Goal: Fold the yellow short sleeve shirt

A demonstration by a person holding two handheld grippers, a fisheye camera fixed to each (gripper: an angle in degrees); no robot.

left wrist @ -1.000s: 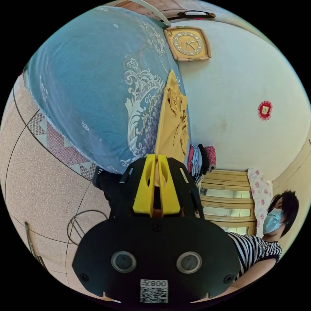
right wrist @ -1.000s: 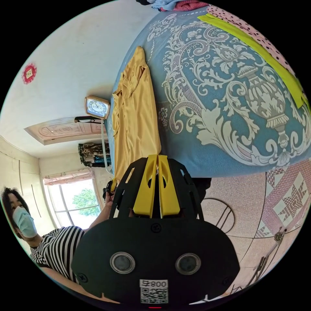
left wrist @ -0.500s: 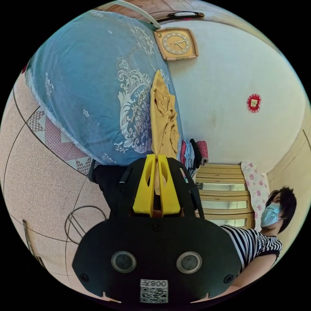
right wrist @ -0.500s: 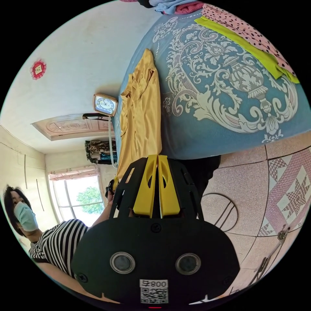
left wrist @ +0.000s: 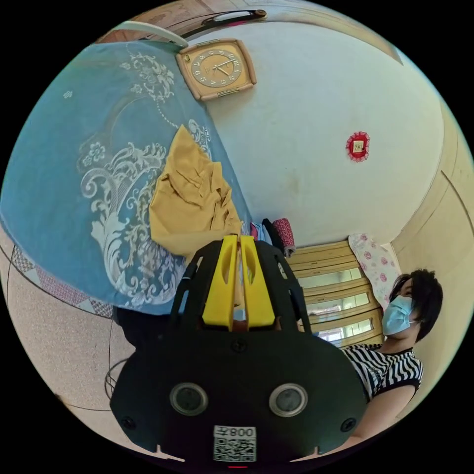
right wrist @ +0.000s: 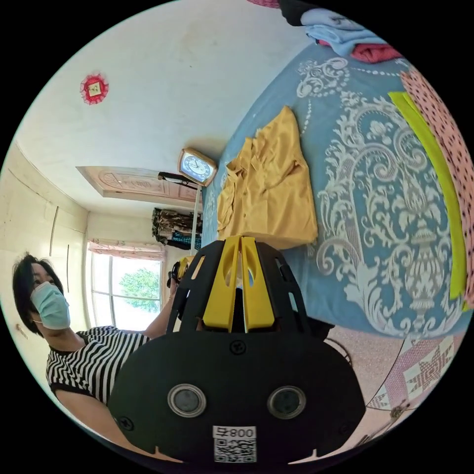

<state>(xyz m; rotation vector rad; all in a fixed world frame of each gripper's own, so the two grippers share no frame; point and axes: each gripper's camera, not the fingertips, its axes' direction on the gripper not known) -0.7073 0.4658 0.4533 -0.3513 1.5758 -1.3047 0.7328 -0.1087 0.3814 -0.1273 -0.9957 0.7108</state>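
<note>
Since a second ago, your yellow shirt (right wrist: 269,190) has shortened into a doubled fold on the blue patterned bedspread (right wrist: 395,207). Left gripper (left wrist: 239,240): jaws pinched on its hem. Right gripper (right wrist: 240,240): same, shirt at 12 o'clock.

- Lighting: bright, even daylight in both views; window (right wrist: 131,296) overexposed, near white.
- Shadows: soft, faint on wall (left wrist: 316,123) and under the shirt's (right wrist: 271,187) edge.
- Focus: sharp centre; slight softening towards the rim.
- Distortion: strong fisheye curvature, black circular surround, straight lines bowed.
</note>
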